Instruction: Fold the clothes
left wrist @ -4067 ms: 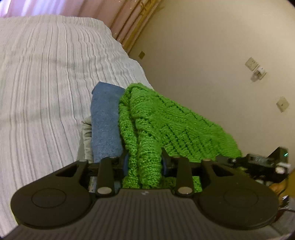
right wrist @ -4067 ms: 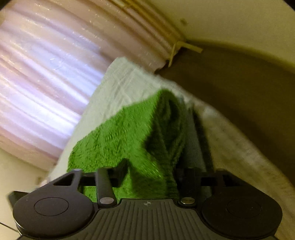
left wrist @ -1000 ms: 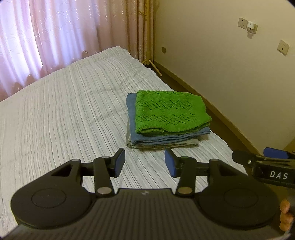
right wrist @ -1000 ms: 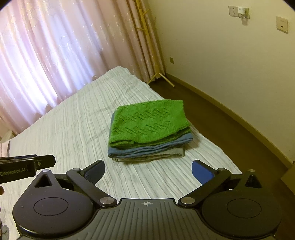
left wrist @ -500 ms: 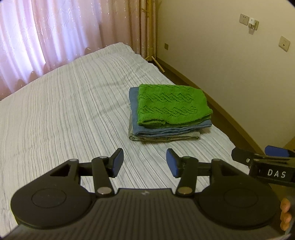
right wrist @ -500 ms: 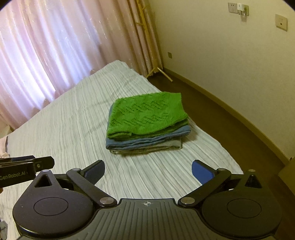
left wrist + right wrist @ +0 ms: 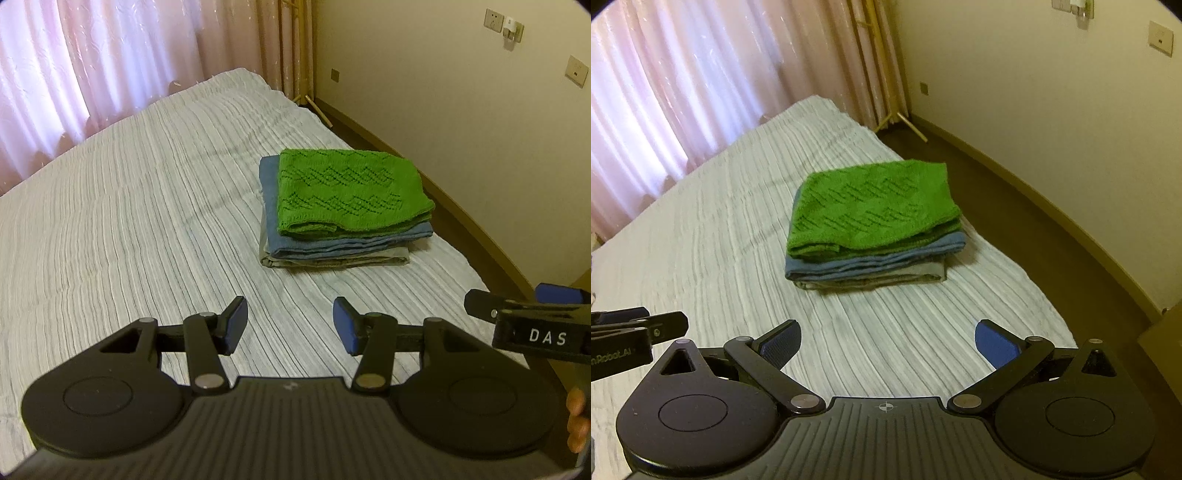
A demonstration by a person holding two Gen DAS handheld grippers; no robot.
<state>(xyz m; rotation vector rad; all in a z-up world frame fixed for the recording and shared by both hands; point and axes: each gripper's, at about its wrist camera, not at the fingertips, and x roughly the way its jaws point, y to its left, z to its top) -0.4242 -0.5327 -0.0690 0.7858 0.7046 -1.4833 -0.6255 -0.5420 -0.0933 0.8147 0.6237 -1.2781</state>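
Observation:
A folded green knitted sweater [image 7: 351, 190] [image 7: 875, 206] lies on top of a folded blue garment [image 7: 347, 243] [image 7: 871, 264] and a folded grey-beige one [image 7: 332, 261] [image 7: 871, 282]. The stack sits near the right edge of the striped bed [image 7: 129, 206] [image 7: 701, 240]. My left gripper [image 7: 290, 325] is open and empty, held back from the stack. My right gripper [image 7: 886, 343] is wide open and empty, also short of the stack. The right gripper shows at the right of the left wrist view [image 7: 528, 314], and the left gripper at the left of the right wrist view [image 7: 635, 328].
Pink curtains [image 7: 92, 62] [image 7: 701, 74] hang behind the bed. A cream wall [image 7: 461, 92] with sockets runs along the right, with dark floor [image 7: 1015, 206] between it and the bed. A wooden stand's legs [image 7: 314, 103] stand in the corner.
Both grippers let go of the green sweater, which now lies folded on the stack, and pulled back. Over the last second both views keep shifting slightly; the stack has not moved.

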